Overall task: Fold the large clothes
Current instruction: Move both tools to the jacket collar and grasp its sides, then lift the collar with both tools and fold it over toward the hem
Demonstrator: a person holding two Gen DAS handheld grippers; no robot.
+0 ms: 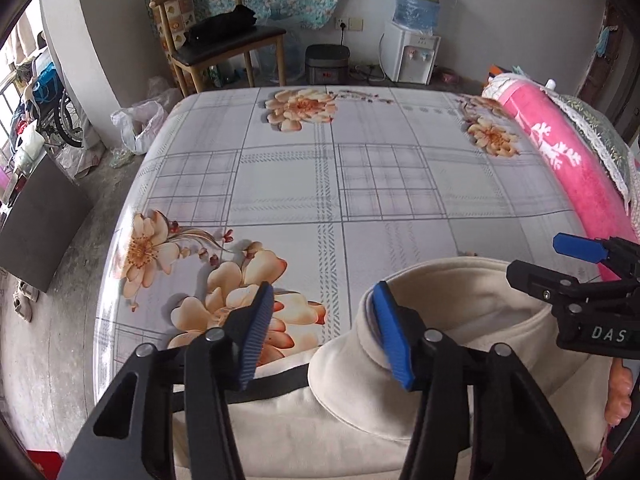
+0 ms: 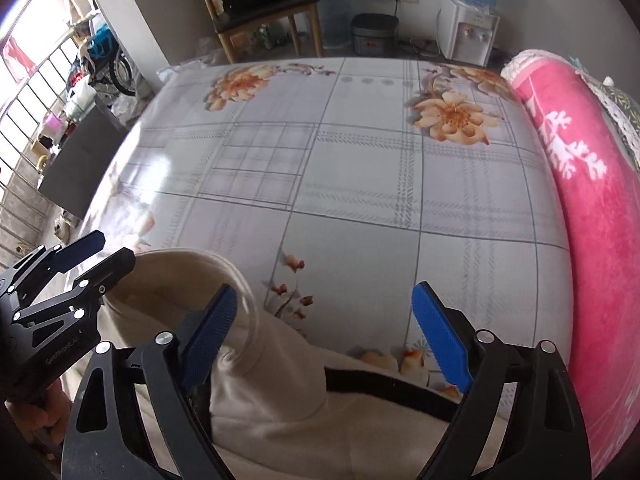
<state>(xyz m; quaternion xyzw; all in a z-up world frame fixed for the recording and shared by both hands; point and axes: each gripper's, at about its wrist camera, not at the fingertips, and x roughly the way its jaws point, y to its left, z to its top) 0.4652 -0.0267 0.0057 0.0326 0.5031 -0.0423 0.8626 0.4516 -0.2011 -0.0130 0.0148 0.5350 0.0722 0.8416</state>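
Observation:
A cream hooded garment (image 1: 460, 312) with a black band lies on the near edge of the bed; it also shows in the right wrist view (image 2: 264, 384). My left gripper (image 1: 324, 332) is open over the garment's left shoulder, its right pad beside the hood's rim. My right gripper (image 2: 332, 336) is open over the right shoulder, its left pad next to the hood's rim. Each gripper shows in the other's view: the right one (image 1: 568, 268) and the left one (image 2: 76, 264). Neither holds cloth.
The bed (image 1: 360, 184) has a grey plaid sheet with orange flowers. A rolled pink blanket (image 1: 560, 160) lies along its right side. Beyond the bed stand a wooden chair (image 1: 224, 44), a water dispenser (image 1: 412, 52) and a dark appliance. A dark box (image 1: 36, 220) stands on the left floor.

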